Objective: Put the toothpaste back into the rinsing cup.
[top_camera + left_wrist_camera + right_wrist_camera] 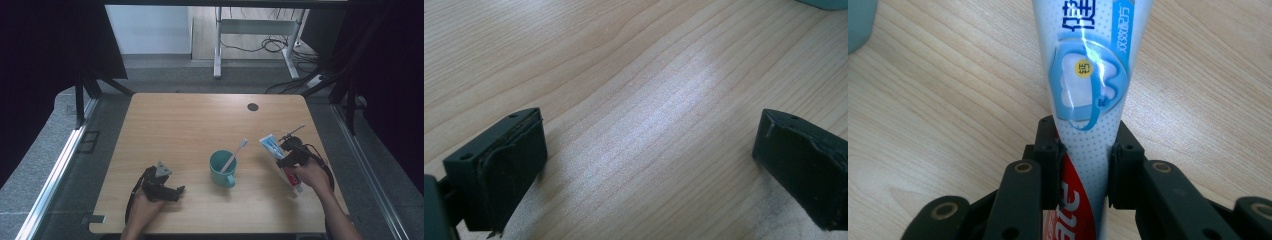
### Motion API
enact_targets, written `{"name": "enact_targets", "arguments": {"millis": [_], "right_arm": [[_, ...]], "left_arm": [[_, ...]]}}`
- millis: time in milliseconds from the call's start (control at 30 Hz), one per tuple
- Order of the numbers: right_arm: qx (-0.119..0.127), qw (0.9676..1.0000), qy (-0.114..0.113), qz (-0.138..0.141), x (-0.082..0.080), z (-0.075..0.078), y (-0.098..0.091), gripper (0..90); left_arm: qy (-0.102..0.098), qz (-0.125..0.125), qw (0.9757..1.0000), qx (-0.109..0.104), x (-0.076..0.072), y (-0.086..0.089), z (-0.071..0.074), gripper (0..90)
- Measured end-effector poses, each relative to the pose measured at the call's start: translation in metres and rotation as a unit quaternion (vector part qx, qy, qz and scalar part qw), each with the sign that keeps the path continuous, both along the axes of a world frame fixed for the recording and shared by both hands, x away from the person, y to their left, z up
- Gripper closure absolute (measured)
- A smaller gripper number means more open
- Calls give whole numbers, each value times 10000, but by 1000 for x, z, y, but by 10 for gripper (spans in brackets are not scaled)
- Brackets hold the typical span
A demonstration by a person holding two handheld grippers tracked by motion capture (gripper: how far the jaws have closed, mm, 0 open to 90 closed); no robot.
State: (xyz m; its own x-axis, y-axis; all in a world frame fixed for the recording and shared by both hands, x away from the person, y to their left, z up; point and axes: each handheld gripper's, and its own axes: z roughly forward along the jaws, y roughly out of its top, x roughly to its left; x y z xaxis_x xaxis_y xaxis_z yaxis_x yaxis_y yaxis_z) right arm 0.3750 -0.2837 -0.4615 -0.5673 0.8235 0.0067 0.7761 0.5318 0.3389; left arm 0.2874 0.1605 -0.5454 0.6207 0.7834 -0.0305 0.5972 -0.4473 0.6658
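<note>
The toothpaste tube (1087,75) sits clamped between the right gripper (1084,172) fingers, over the right side of the worktop (190,120). Just left of it stands a teal mug (222,169) holding a toothbrush (235,154). Well apart, the left gripper (167,189) rests on the worktop, fingers spread wide, holding nothing.

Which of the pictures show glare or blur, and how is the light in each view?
High view: dim and soft, black at both sides, table evenly lit. Left gripper view: a pale sheen on the wood between the open jaws, which look slightly soft. Right gripper view: a white glare streak on the toothpaste tube; the right gripper clamps it, print sharp.
</note>
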Motion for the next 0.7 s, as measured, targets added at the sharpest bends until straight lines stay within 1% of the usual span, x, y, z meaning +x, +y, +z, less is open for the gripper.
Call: {"name": "enact_targets", "arguments": {"millis": [200,400,533,700], "right_arm": [[157,9998,-154,33,-8,4,-3,713],[298,9989,-365,81,-17,8,-5,713],[399,9980,-479,110,-23,11,-6,713],[544,9961,-679,141,-31,13,-9,714]], "left_arm": [[-1,0,10000,0,0,0,0,10],[-1,1,10000,-1,0,0,0,10],[0,0,10000,0,0,0,0,10],[-1,8,10000,-2,0,0,0,10]]}}
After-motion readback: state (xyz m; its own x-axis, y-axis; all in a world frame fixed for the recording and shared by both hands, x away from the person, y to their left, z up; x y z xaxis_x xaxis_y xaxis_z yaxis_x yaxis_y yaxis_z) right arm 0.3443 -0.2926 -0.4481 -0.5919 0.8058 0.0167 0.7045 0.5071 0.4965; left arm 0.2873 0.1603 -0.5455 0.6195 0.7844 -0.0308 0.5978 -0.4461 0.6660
